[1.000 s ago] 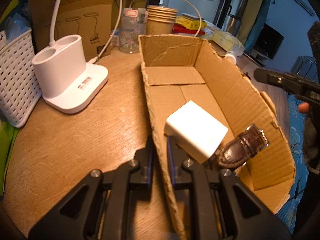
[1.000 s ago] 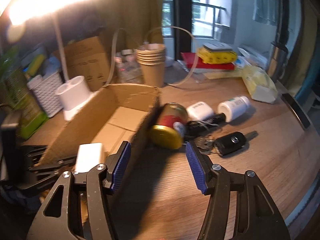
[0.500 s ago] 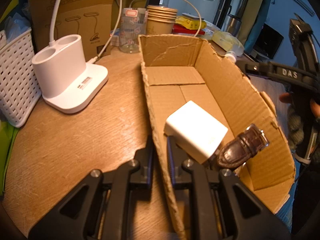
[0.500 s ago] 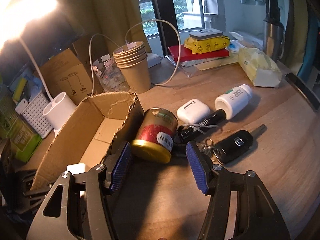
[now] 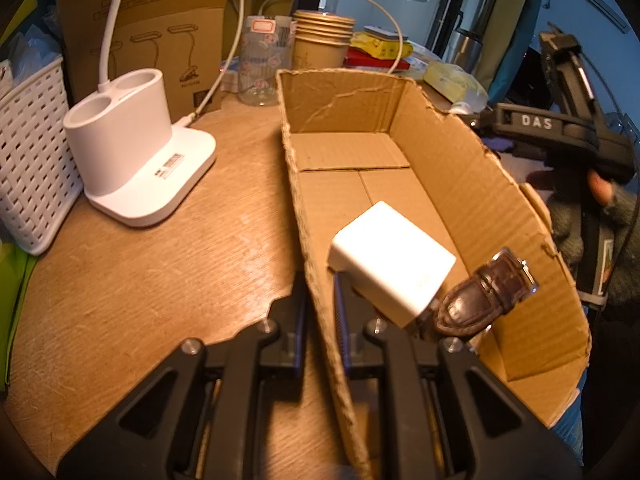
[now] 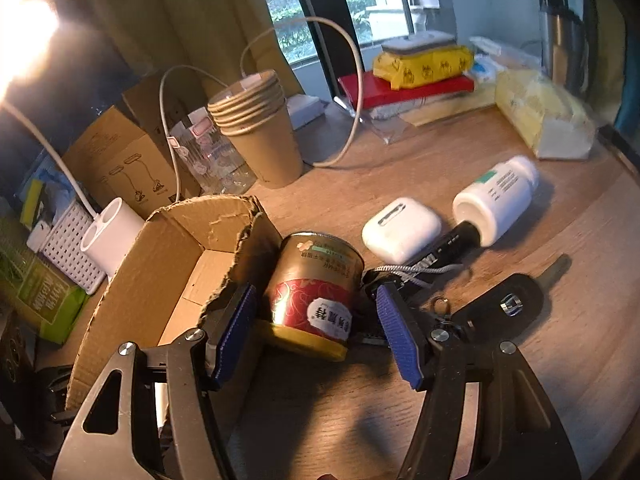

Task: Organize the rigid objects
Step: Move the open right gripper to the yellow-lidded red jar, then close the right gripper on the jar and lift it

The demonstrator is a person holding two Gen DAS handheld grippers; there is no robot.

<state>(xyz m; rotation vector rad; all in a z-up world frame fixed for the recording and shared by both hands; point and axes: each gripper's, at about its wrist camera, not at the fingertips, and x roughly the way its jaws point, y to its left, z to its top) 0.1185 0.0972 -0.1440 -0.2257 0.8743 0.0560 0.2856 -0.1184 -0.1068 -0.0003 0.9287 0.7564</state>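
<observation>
Tin can (image 6: 316, 296) lies between spread, just-opening right gripper (image 6: 316, 334) pads, untouched; left gripper (image 5: 320, 320) pinches cardboard box (image 5: 312, 280) wall.

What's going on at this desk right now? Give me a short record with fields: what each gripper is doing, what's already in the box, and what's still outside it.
left gripper: shut on the side wall of the cardboard box, steadying it
right gripper: jaws just opening, either side of the tin can, not pressing it
in box: white charger block, brown leather watch
on desk outside box: tin can on its side against the box, white earbud case, white bottle, black flashlight, car key
</observation>
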